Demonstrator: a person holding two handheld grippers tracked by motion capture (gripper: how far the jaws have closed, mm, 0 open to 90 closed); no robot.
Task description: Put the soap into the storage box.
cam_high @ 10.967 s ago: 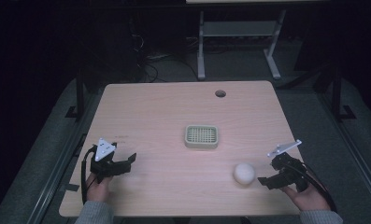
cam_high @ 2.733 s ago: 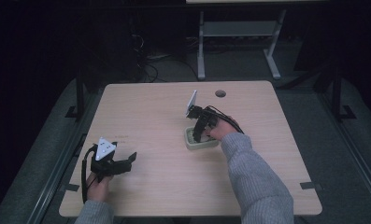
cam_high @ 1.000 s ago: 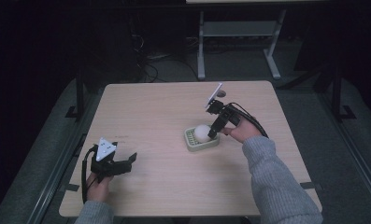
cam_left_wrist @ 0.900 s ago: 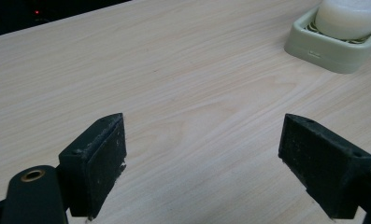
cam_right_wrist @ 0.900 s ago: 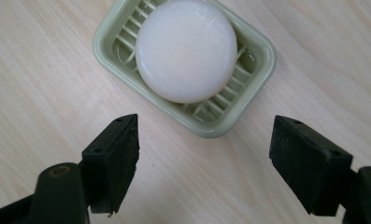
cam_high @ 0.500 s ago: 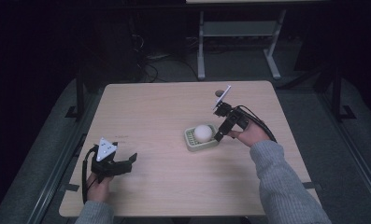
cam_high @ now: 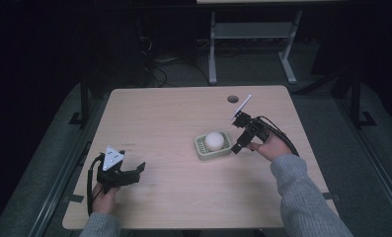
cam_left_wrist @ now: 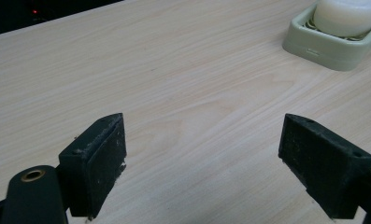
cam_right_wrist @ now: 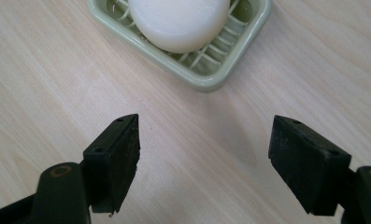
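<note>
A round white soap bar (cam_high: 214,139) (cam_right_wrist: 178,21) (cam_left_wrist: 346,16) lies in a pale green slatted soap dish (cam_high: 200,150) (cam_right_wrist: 206,74) (cam_left_wrist: 323,49) near the table's middle. My right gripper (cam_high: 237,147) (cam_right_wrist: 204,161) hovers just right of the dish, open, nothing between its jaws, apart from the soap. My left gripper (cam_high: 137,170) (cam_left_wrist: 202,165) rests near the table's front left corner, open and empty, its jaws pointing across bare wood toward the dish.
The light wooden table (cam_high: 169,113) has a round cable hole (cam_high: 232,98) at the back right. Dark floor and a metal frame (cam_high: 253,34) lie beyond the far edge. A person's grey sleeve (cam_high: 302,197) reaches in from the front right.
The right gripper carried the soap from the front right to the dish, let it go there, and has drawn back to the right and opened. The left gripper stayed still.
</note>
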